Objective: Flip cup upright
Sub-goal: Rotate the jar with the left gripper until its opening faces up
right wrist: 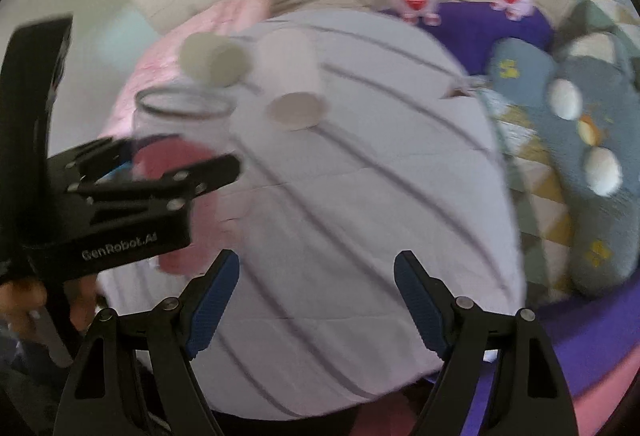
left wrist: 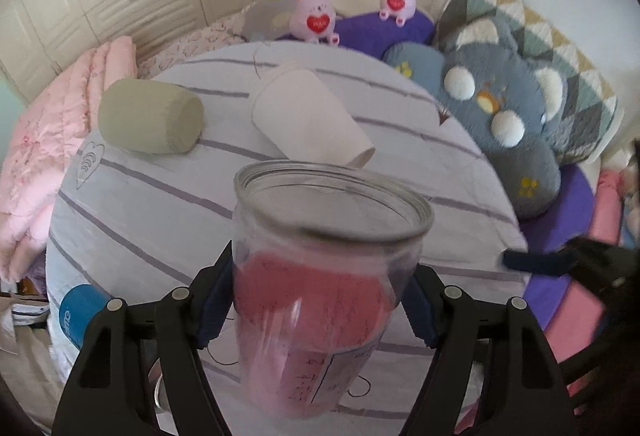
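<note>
Item: clear glass cup (left wrist: pixel 328 276), pink and red label on its lower wall, mouth facing up and tilting slightly away from the left camera; it is being held between the blue pads of the left claw (left wrist: pixel 320 304), which is clamping the cup's lower body from both sides, rim standing above and forward of the fingertips. Whether the base is touching the striped bedcover (left wrist: pixel 160 220) cannot be told; the cup's bottom is blurring in the left view. Step in hand, as judged: the turn to upright is looking nearly complete and the cup is waiting to be set down. Next move, as judged: bringing the base level onto the soft cover, checking that it is standing steady, then parting the pads without nudging the wall; the yielding bedding is making a tip likely. Right claw (right wrist: pixel 316 300): fingers standing wide apart, holding nothing, hovering over the cover well to the right of the cup (right wrist: pixel 180 140), which is showing at the left of that view inside the other claw. Also present, lying on their sides beyond the cup and apart from it: white paper cup (left wrist: pixel 308 120) and green cup (left wrist: pixel 152 118).
</note>
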Demonstrator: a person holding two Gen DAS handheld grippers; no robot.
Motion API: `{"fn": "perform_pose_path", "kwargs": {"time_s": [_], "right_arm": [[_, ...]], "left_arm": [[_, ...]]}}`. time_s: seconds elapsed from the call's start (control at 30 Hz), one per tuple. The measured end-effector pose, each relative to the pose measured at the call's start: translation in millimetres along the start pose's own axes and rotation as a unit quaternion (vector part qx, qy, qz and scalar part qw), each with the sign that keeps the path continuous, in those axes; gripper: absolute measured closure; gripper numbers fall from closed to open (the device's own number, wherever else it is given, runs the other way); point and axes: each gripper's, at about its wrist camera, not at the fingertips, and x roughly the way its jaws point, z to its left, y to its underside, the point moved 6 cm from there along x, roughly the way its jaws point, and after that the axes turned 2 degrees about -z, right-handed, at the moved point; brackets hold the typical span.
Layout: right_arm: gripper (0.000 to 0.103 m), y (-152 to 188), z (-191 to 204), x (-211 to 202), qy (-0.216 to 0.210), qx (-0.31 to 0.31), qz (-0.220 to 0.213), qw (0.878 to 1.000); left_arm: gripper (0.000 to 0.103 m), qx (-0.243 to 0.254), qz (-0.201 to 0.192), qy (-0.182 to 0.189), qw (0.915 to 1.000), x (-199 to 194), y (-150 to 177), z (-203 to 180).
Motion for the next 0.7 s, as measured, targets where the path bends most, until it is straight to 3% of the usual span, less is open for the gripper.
{"fn": "perform_pose_path", "kwargs": {"time_s": [0.1,0.33,0.53,0.7], "right_arm": [[0.022,3,20,7,-0.056,-0.029,-0.011,0.998],[0.022,6,61,18,-0.097,-0.09,-0.031,0.991],[0.022,-4,81,31,-0.115,-0.118,-0.053,0.985],[0.022,-11,88,43,-0.087,-0.13,-0.062,0.986]], "left_arm": [[0.03,-0.011,-0.013,0.009,0.9998,-7,0,7],[0.03,-0.043,-0.035,0.02,0.9983,-19,6,26],[0.03,-0.051,-0.028,0.022,0.9981,-15,17,34],[0.03,-0.05,-0.029,0.023,0.9981,-16,21,35]]}}
